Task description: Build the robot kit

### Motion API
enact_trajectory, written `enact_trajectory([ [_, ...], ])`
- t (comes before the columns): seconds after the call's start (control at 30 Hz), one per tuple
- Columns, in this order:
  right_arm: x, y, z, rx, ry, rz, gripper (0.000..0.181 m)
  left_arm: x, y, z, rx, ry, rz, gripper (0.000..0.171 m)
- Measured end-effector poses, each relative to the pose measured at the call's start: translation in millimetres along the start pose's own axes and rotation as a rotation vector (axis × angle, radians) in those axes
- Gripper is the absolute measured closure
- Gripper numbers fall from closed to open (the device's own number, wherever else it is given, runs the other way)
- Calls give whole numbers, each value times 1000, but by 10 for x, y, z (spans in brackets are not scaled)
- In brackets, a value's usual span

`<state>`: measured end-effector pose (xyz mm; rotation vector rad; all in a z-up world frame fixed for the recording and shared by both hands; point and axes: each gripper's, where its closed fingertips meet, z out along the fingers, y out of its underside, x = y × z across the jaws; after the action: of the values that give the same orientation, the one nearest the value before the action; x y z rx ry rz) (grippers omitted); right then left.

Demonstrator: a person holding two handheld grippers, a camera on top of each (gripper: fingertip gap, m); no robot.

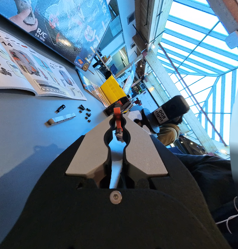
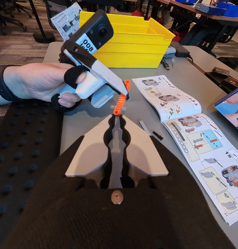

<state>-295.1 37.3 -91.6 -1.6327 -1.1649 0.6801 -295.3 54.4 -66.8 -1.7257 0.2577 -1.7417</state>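
My left gripper (image 1: 117,116) is shut on a short orange beam (image 1: 117,113) and holds it up in the air. In the right wrist view a hand holds that gripper (image 2: 127,94), which pinches the beam (image 2: 120,102) near its upper end. A short grey axle (image 2: 118,107) sticks through the beam near its lower end. My right gripper (image 2: 117,116) has its jaws closed to a narrow slit. Its tips sit at the beam's lower end, and I cannot tell whether they pinch it. The right gripper's camera body (image 1: 172,107) shows to the right of the beam.
An open instruction booklet (image 2: 196,134) lies to the right, with a product box (image 1: 61,27) beyond it. A yellow bin (image 2: 129,44) stands at the back. A grey long beam (image 1: 61,118), small black pins (image 1: 87,111) and a partly built model (image 1: 115,106) are on the grey table. A black studded mat (image 2: 21,148) lies at the left. Left and right tips are no more than a few centimetres apart.
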Motion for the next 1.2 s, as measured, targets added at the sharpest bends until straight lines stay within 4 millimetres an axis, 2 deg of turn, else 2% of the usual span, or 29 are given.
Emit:
enact_trajectory([
  [0.17,15,-97,-125,56,-133,168,181,98,-15,-17,12,76,-20,169],
  [0.27,79,-150,-230,126,-161,182,181,107,0,-11,1,61,10,169],
  [0.33,77,-193,-270,155,-134,83,181,113,-31,-29,21,41,48,168],
  [0.4,88,-221,-258,157,-51,-58,156,121,-24,-26,21,41,52,169],
  [0.5,18,-241,-185,138,29,-262,157,141,-7,-3,16,63,20,169],
  [0.6,53,-264,-157,124,117,-383,168,147,-19,-12,28,75,3,168],
  [0.8,82,-235,-166,88,173,-487,172,137,-33,-16,38,91,-36,170],
  [0.93,64,-227,-139,90,157,-465,175,173,-10,5,29,120,-44,168],
  [1.0,67,-280,-190,124,131,-428,175,259,-19,6,38,188,-63,166],
  [1.07,90,-297,-267,146,54,-332,175,305,-72,-9,66,221,-69,140],
  [1.1,92,-296,-325,165,-8,-269,176,290,-97,-28,77,207,-52,133],
  [1.2,139,-247,-545,199,-184,-80,176,224,-106,-104,58,121,79,145],
])
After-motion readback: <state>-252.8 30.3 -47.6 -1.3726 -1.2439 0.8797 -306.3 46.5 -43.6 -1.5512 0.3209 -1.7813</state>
